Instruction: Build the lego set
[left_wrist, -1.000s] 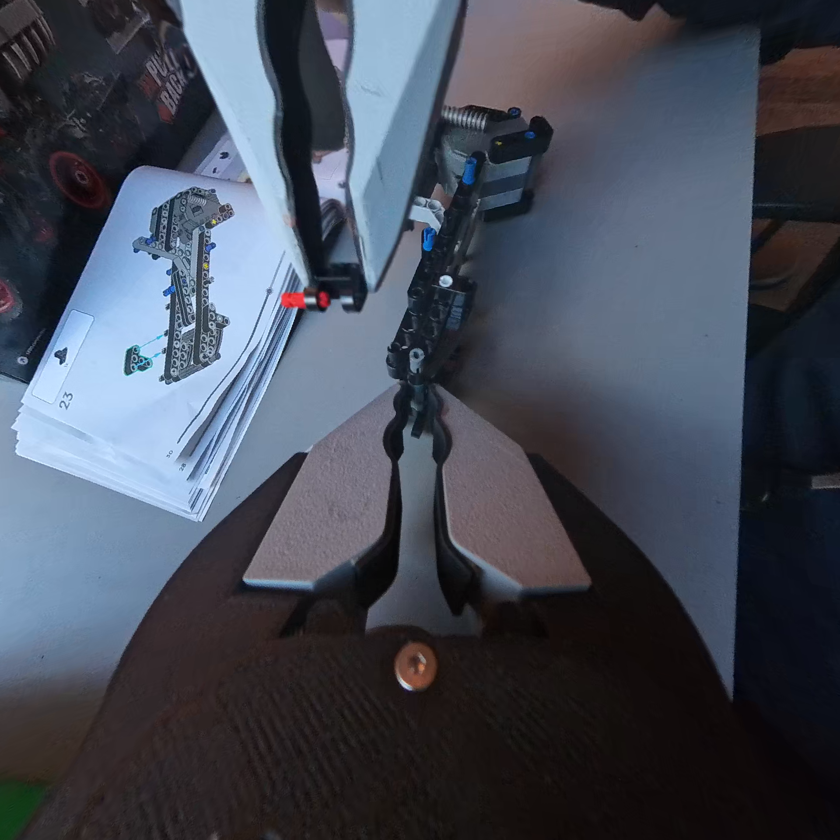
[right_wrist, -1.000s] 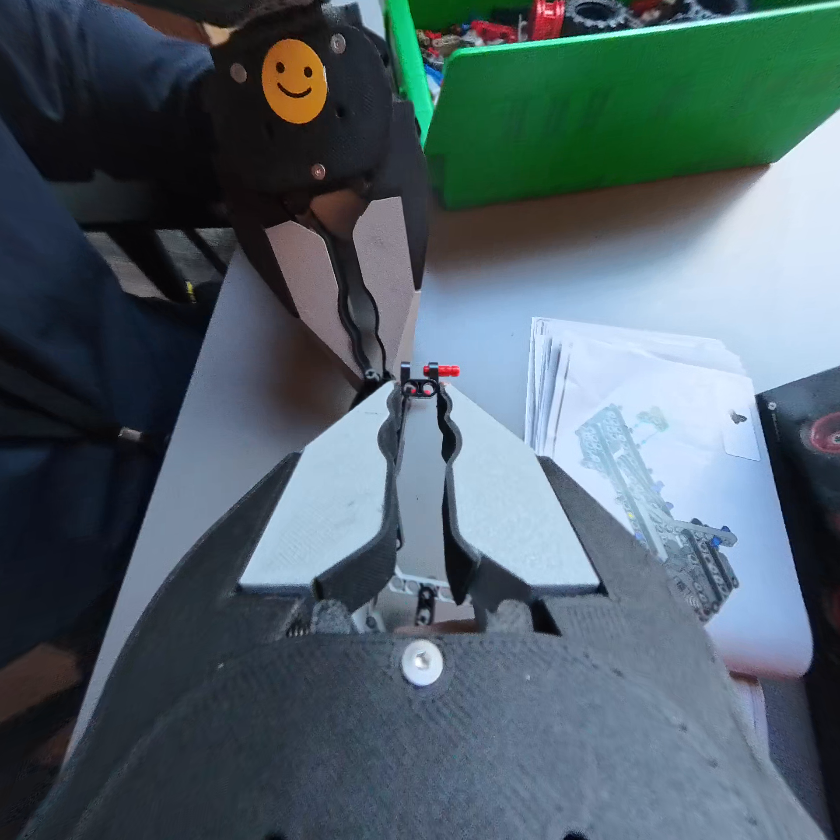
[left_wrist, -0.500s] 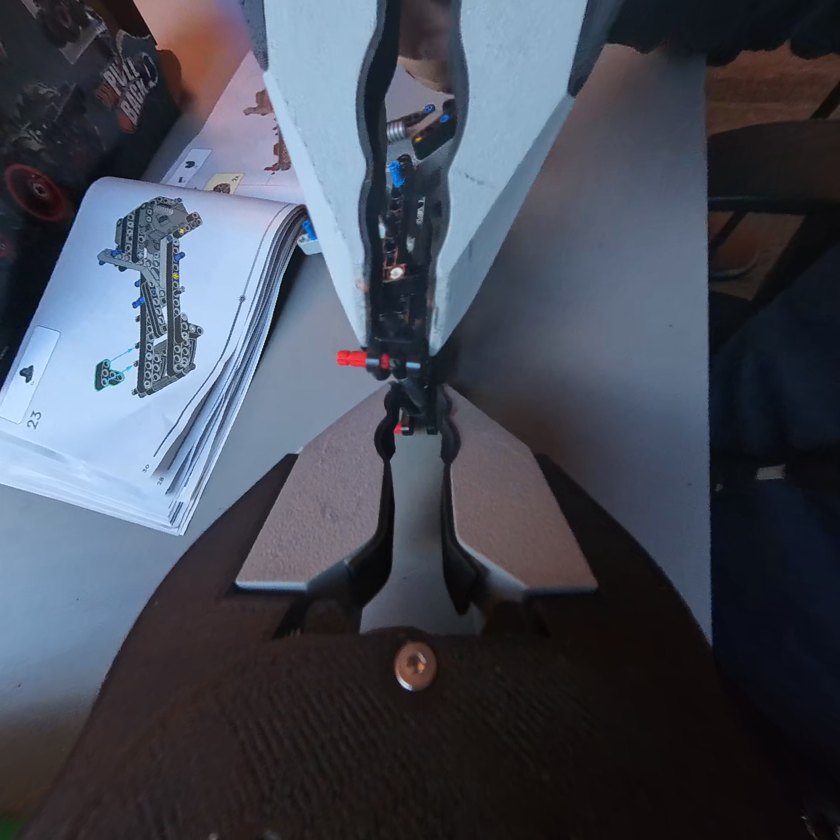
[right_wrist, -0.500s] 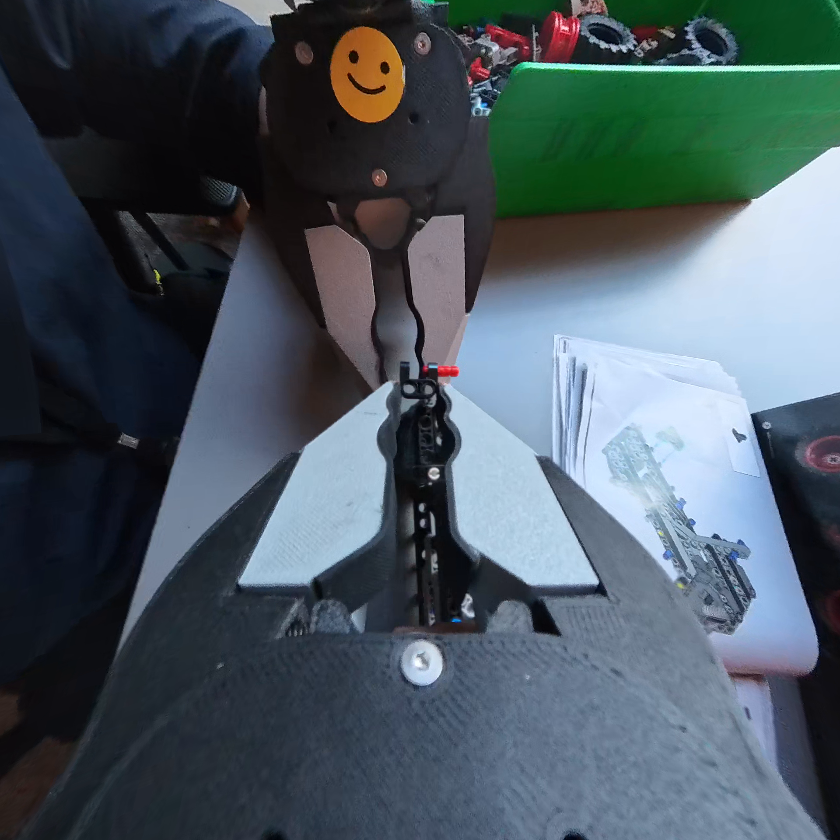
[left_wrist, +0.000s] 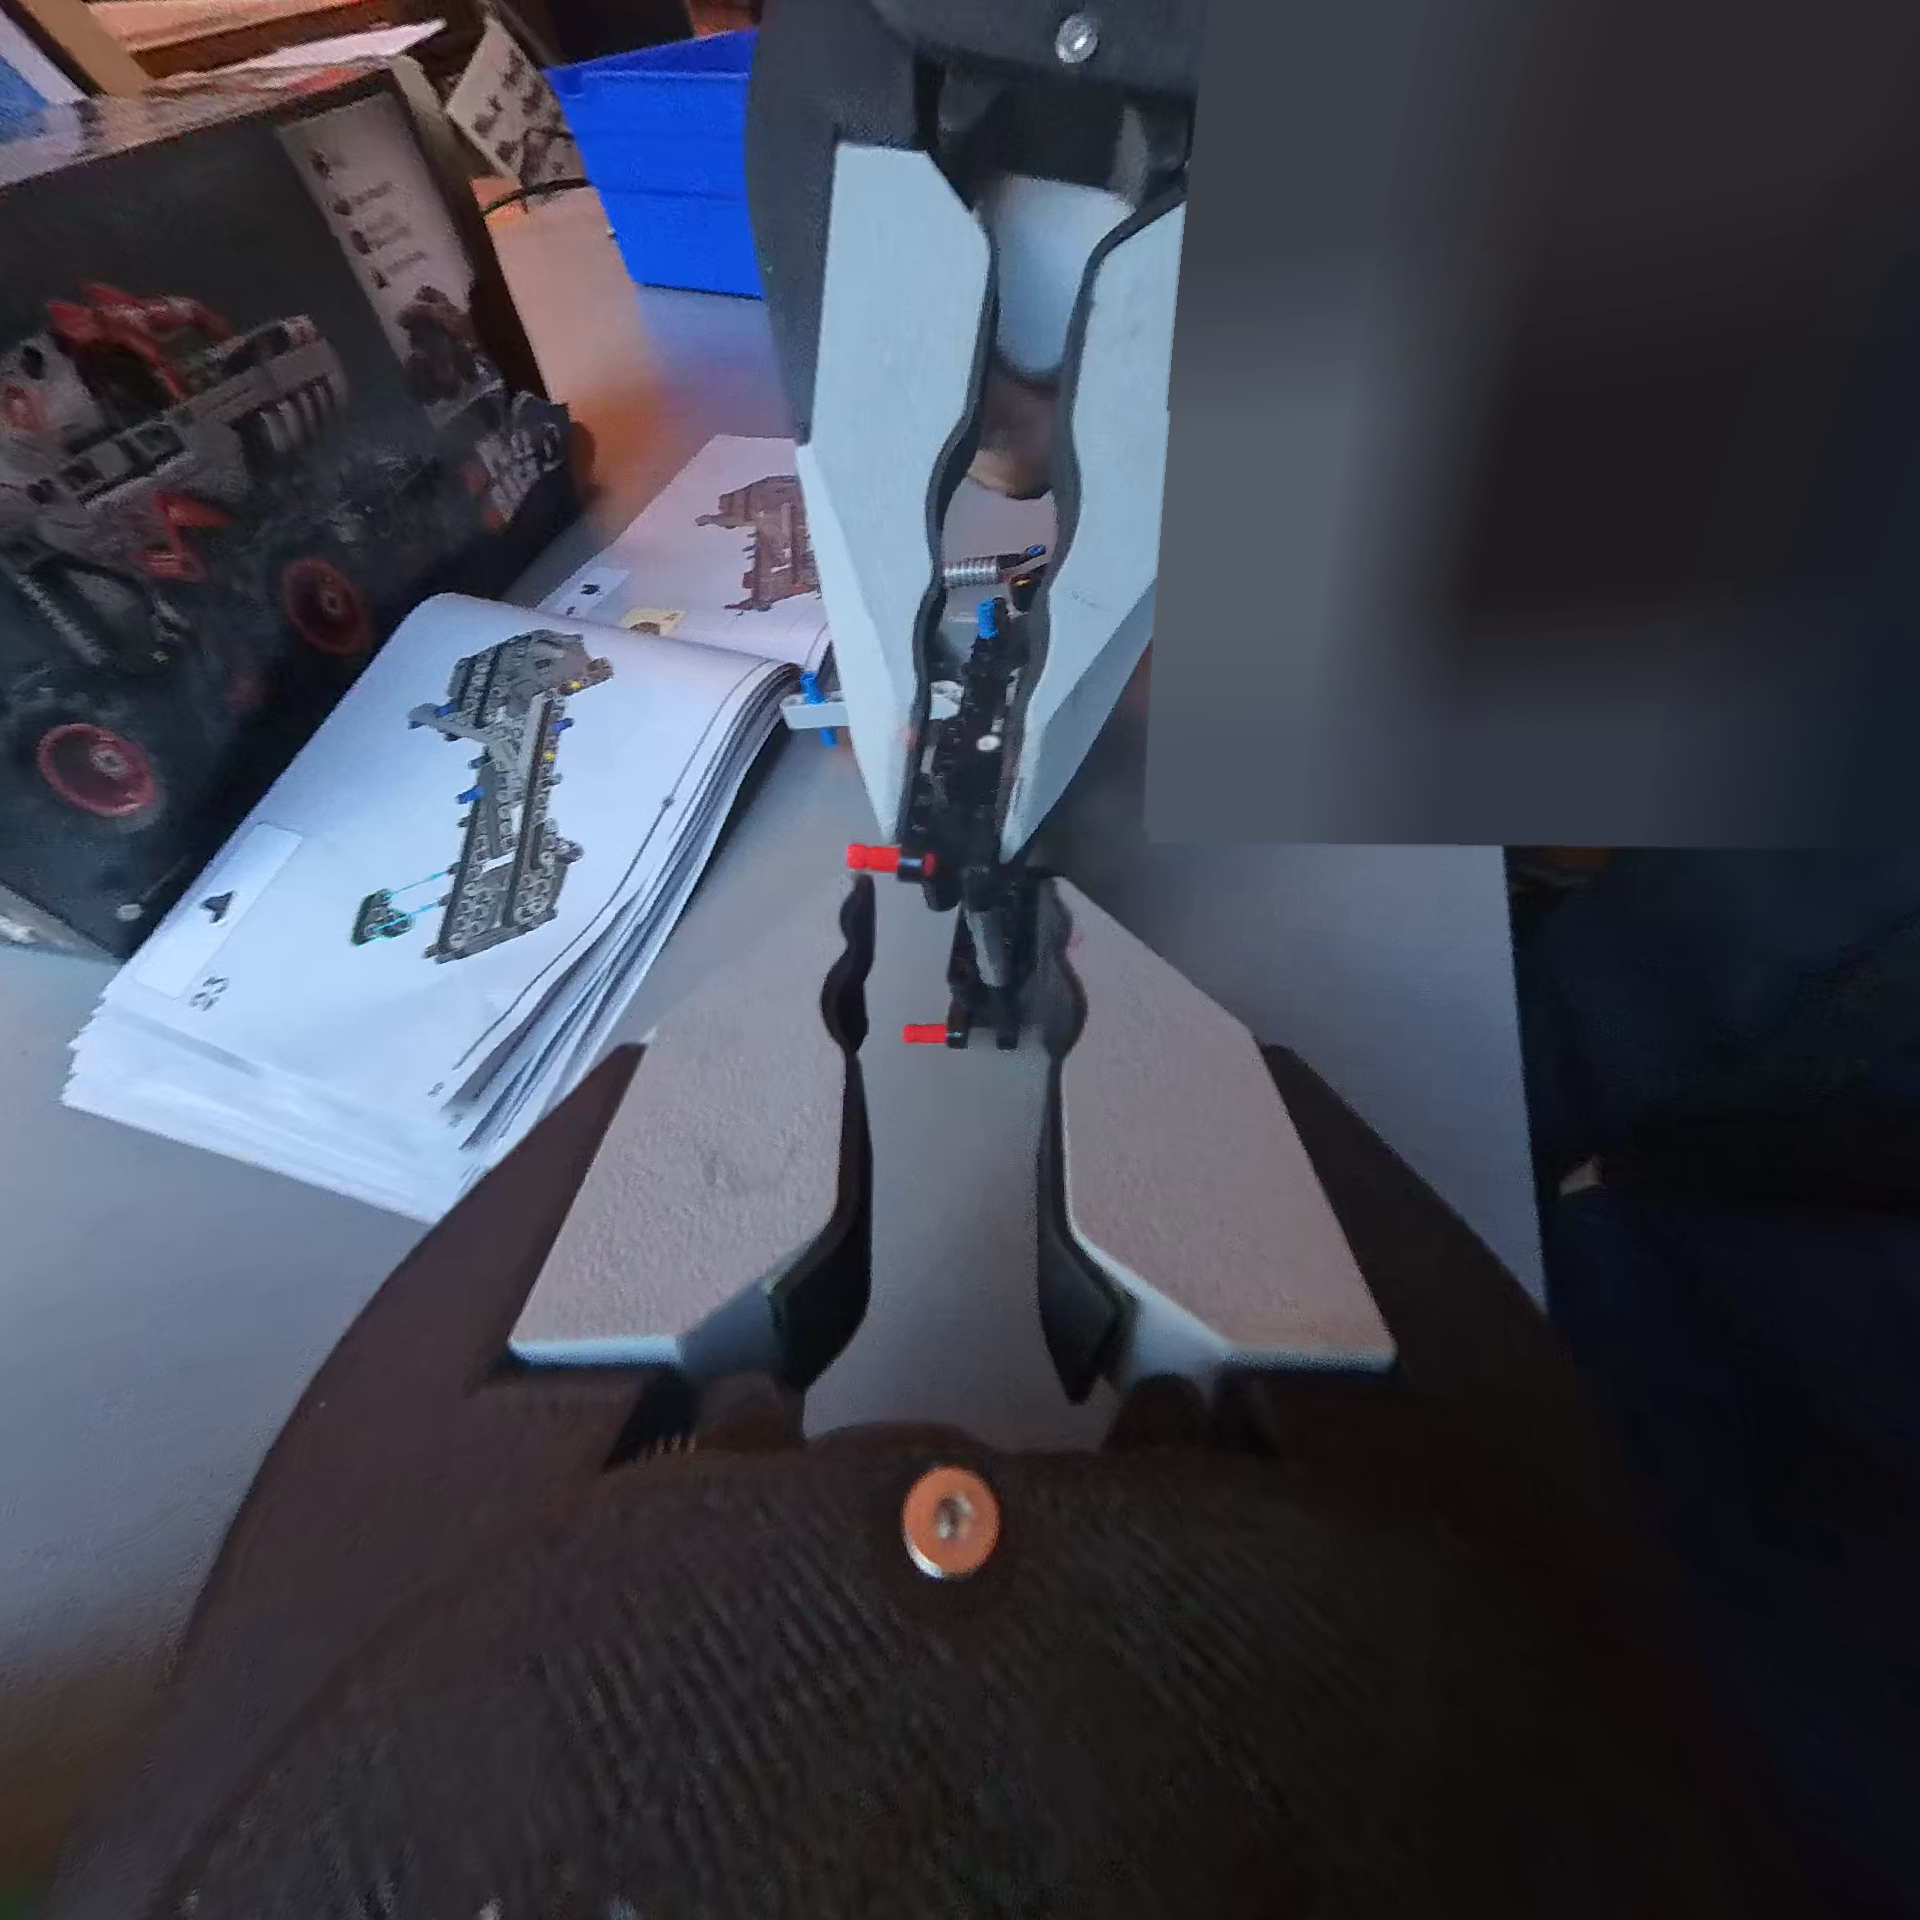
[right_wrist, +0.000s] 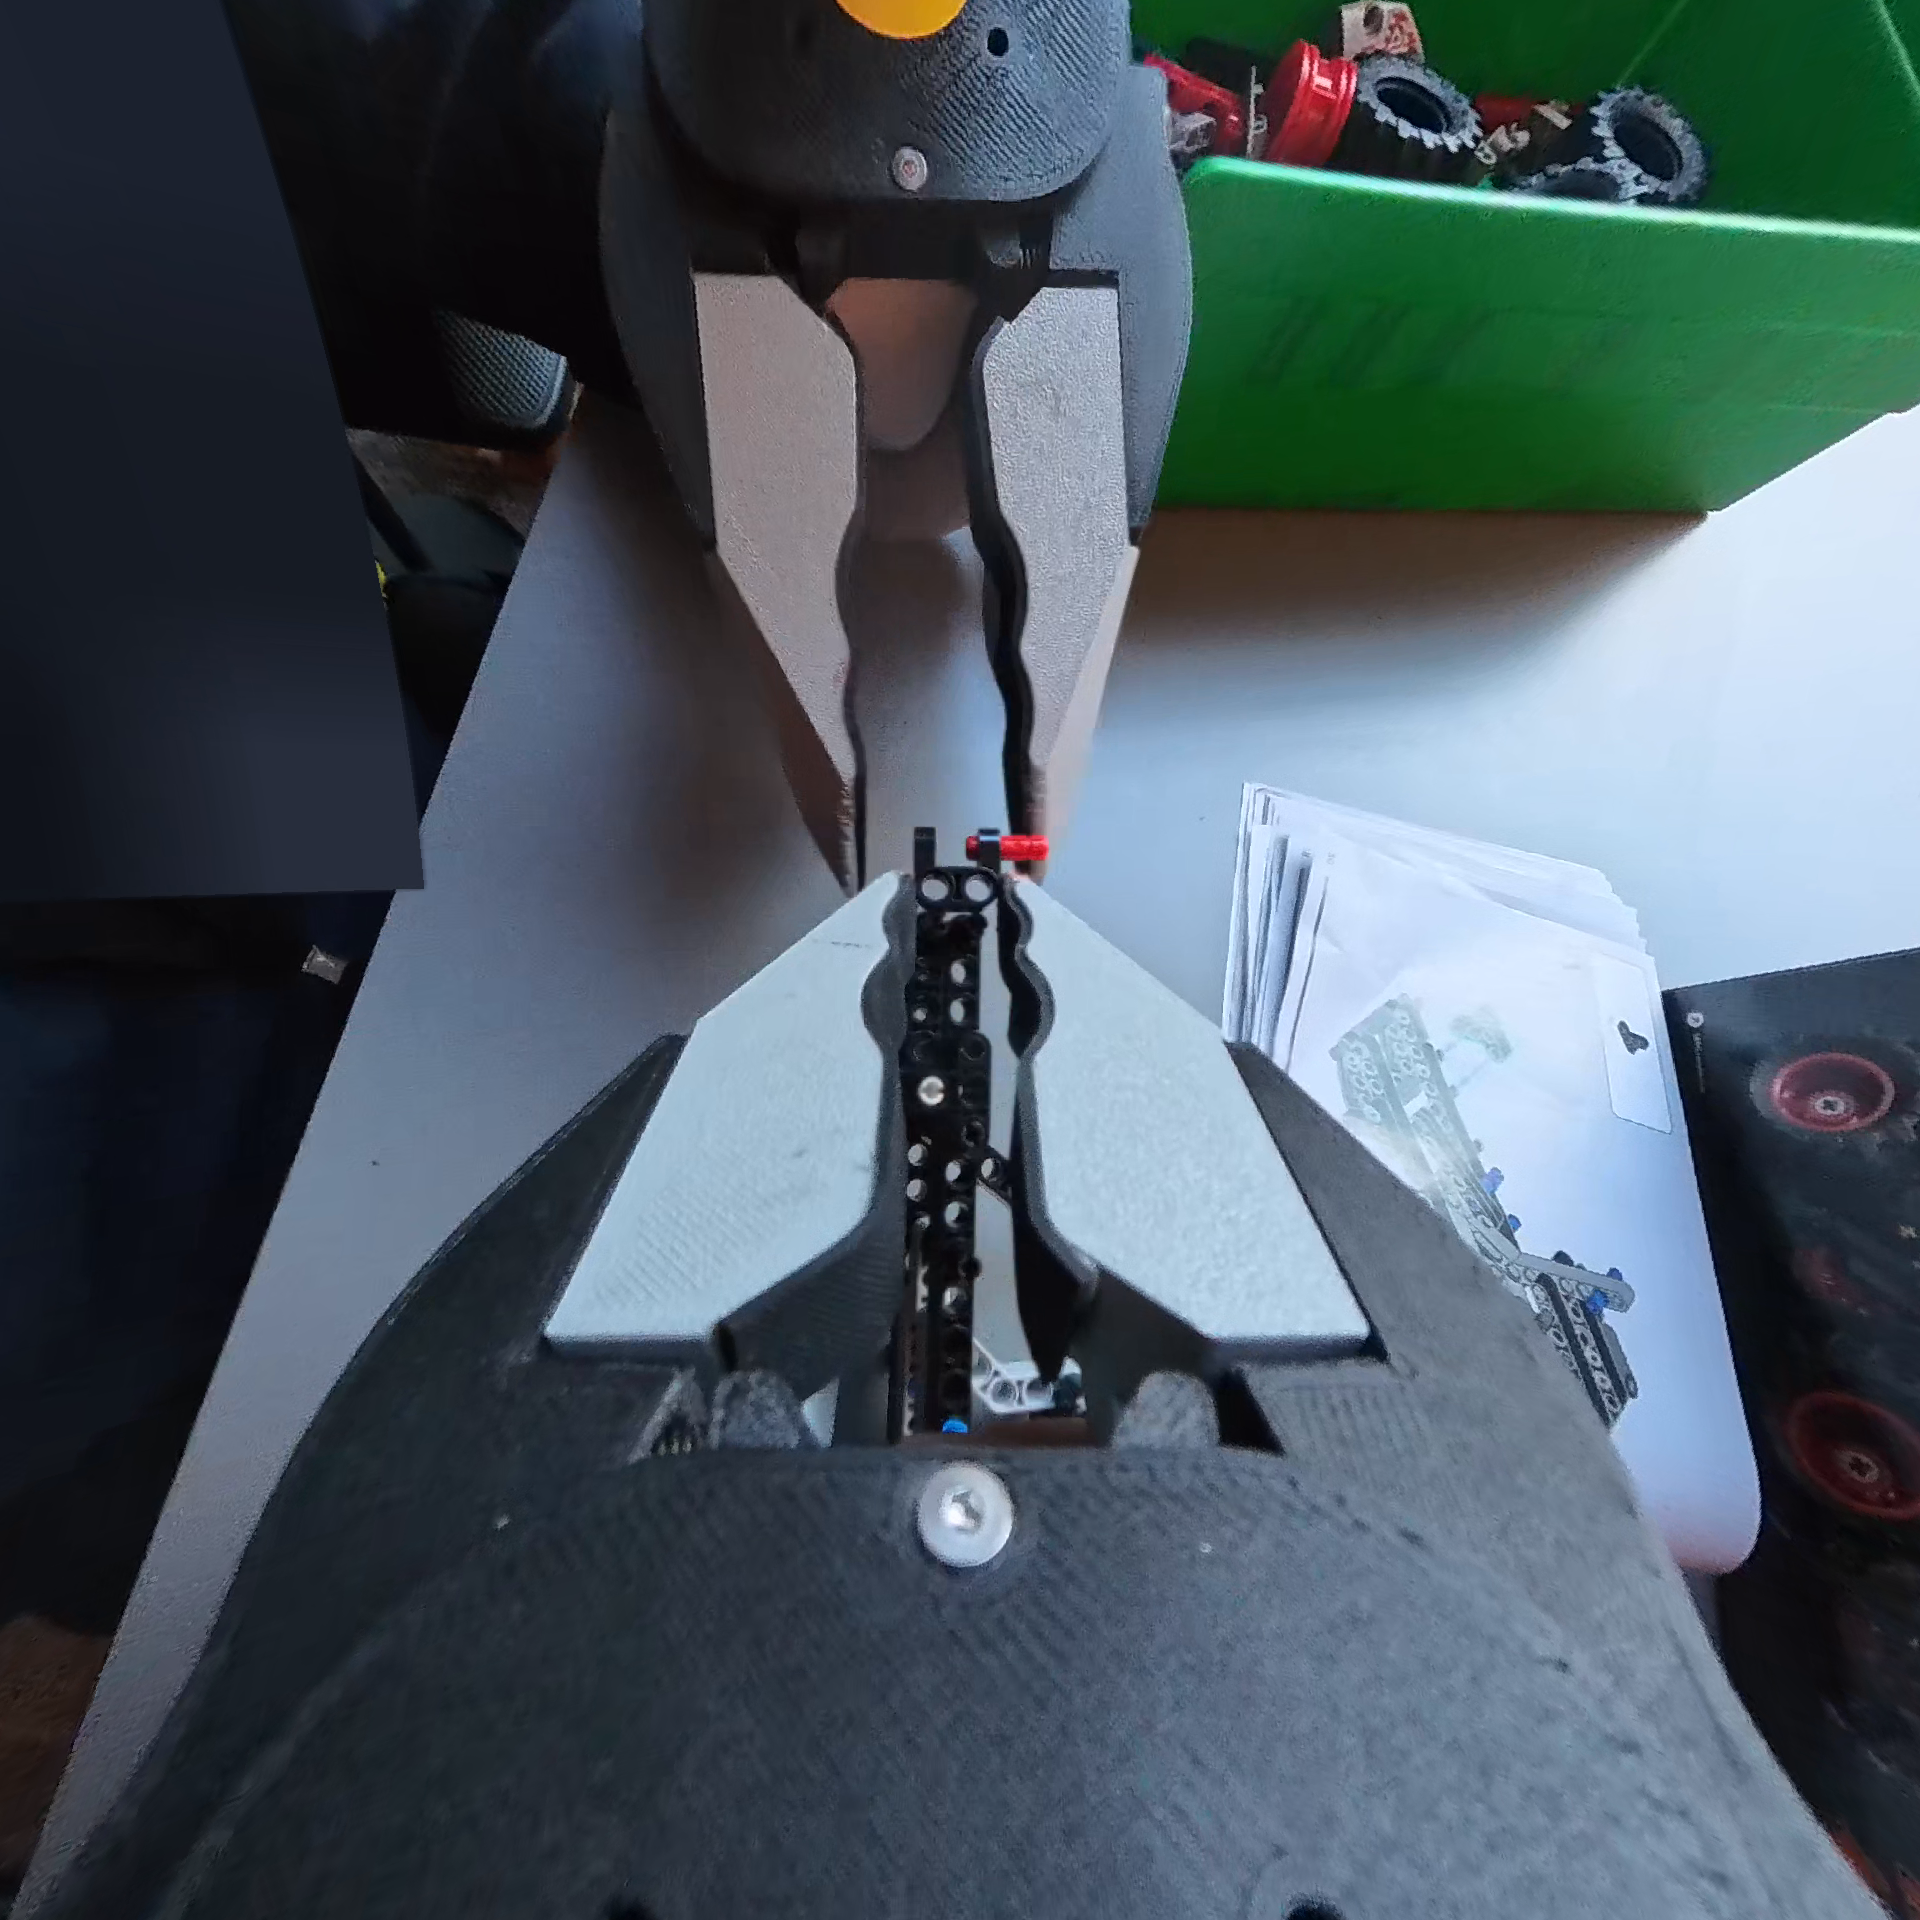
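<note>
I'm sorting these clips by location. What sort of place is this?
Probably a hobby or work desk indoors, set up for model building: a pale grey table holds an open instruction booklet, the set's dark box and a green bin of loose wheels and parts.

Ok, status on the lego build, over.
Left gripper open, straddling the end of the black frame. Right gripper shut on a small black connector with a red pin, against that end; seating unclear. Nothing in the way.
</note>
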